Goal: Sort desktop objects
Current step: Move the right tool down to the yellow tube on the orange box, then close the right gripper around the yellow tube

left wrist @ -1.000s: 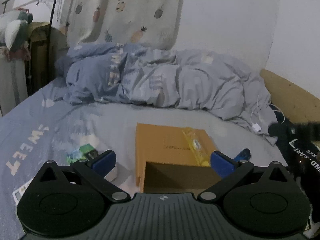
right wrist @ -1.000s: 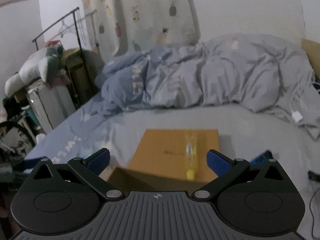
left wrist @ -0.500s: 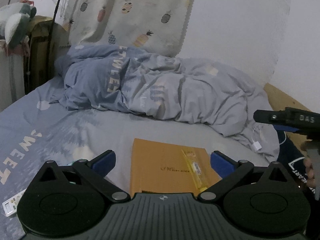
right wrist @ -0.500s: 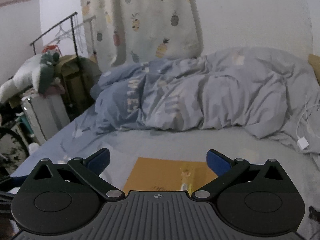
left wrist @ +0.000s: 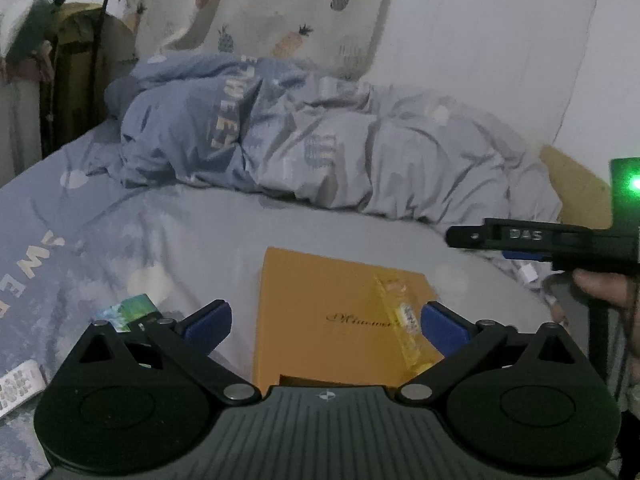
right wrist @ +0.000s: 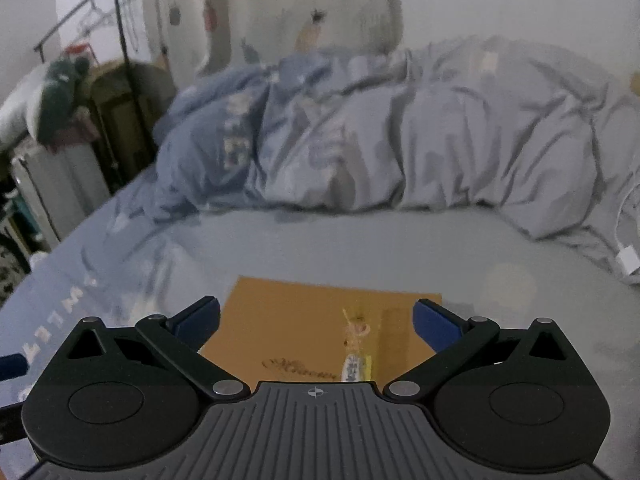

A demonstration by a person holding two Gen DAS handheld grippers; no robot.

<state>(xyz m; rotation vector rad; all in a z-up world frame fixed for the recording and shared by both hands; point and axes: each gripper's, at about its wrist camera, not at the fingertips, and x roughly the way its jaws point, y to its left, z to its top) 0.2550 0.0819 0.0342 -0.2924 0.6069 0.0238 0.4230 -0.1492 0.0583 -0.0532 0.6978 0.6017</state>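
Both hand-held grippers [left wrist: 326,322] [right wrist: 316,320] spread apart above orange box [left wrist: 320,312] topped by yellow packet [left wrist: 402,320]

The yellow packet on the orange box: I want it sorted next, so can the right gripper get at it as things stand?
Probably yes. The right gripper is open and empty, and the yellow packet lies uncovered on the orange box, between its fingers in the right wrist view.
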